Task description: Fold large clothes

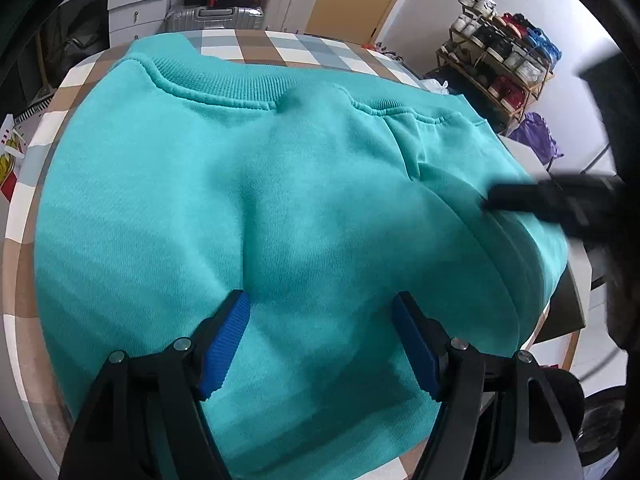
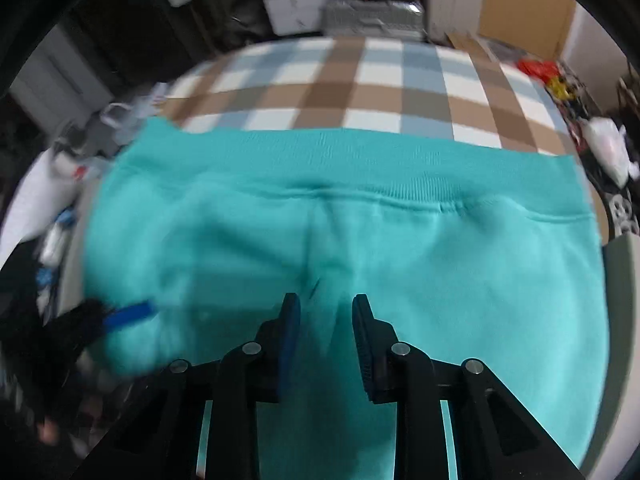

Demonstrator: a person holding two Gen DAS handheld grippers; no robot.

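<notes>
Both grippers are hovering over the teal sweatshirt, the left gripper spread wide, the right gripper standing narrow, neither gripping cloth.

One teal sweatshirt lies on the one checked table, reaching its left and right edges. Two ribbed bands show on it toward the far edge – one long, one shorter beside it. Two grippers are over it: the left gripper and the right gripper, each with two fingers bearing blue pads – four pads in all. Beyond the far edge stand one silver suitcase and one shoe rack; its shoes are too many and small to count.
</notes>
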